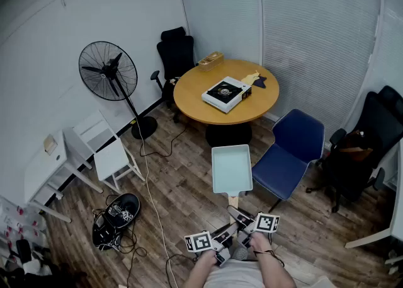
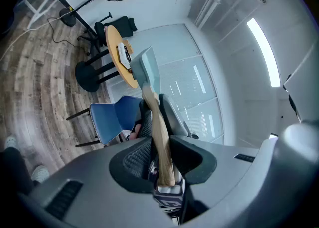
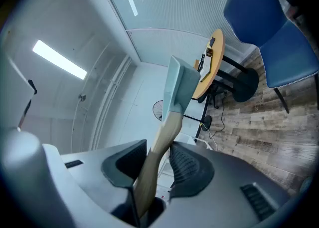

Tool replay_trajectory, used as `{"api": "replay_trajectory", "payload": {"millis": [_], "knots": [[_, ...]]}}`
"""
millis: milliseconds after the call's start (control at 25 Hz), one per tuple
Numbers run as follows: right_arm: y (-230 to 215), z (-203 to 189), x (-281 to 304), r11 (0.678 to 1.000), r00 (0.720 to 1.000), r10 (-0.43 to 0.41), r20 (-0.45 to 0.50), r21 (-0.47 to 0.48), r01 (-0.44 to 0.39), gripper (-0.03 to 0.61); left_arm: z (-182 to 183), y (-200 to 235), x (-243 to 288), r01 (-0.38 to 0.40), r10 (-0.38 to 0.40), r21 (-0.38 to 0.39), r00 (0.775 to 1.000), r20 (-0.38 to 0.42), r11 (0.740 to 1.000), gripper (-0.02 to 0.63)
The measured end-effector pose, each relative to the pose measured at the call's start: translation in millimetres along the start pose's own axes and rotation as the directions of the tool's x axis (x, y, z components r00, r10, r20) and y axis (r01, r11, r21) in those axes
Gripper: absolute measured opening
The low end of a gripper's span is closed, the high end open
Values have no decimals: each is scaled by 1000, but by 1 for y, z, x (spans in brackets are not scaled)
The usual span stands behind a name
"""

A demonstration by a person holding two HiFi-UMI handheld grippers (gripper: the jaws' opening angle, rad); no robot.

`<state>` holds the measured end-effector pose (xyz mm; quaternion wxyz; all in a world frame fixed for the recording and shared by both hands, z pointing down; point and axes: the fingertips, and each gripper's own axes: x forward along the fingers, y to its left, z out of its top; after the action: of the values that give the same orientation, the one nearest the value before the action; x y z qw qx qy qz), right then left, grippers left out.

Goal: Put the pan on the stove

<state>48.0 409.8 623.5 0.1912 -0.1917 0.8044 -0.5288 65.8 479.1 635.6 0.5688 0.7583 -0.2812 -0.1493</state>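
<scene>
Your left tongs (image 2: 162, 148) and right tongs (image 3: 157, 155) both clamp the wooden handle (image 1: 233, 201) of the pale blue pan (image 1: 232, 168). You hold the pan in the air over the floor (image 1: 182, 186), near the blue chair (image 1: 291, 151). The stove (image 1: 225, 92) sits on the round bench (image 1: 192, 101), well apart from the pan

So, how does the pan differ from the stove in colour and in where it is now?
The pan is pale teal with a wooden handle; the stove is white with a black top. The pan is in the air over the floor, clamped in the left gripper and the right gripper; the stove rests on the round table. Both look roughly rectangular.
</scene>
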Motion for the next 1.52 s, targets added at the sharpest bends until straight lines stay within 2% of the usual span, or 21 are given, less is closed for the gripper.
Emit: {"api": "replay_trajectory", "payload": {"millis": [520,720,880,1240,1520], "knots": [[-11,-5,-12,998,999,-42,1,50,42,155,-6,1,-2,10,-9,-22,999,49,1000,129],[-7,-4,-3,1000,1000,-6,1,18,6,156,-3,7,-6,14,-11,-45,998,59,999,129],[-17,0,6,999,999,-32,-15,11,32,156,7,13,-1,18,-15,-59,999,52,998,129],[-44,46,47,998,998,-61,-5,7,61,156,63,32,34,22,-21,-67,1000,10,998,130],[-72,115,100,997,996,-75,51,19,74,156,141,47,78,31,-34,-53,997,-64,998,135]]}}
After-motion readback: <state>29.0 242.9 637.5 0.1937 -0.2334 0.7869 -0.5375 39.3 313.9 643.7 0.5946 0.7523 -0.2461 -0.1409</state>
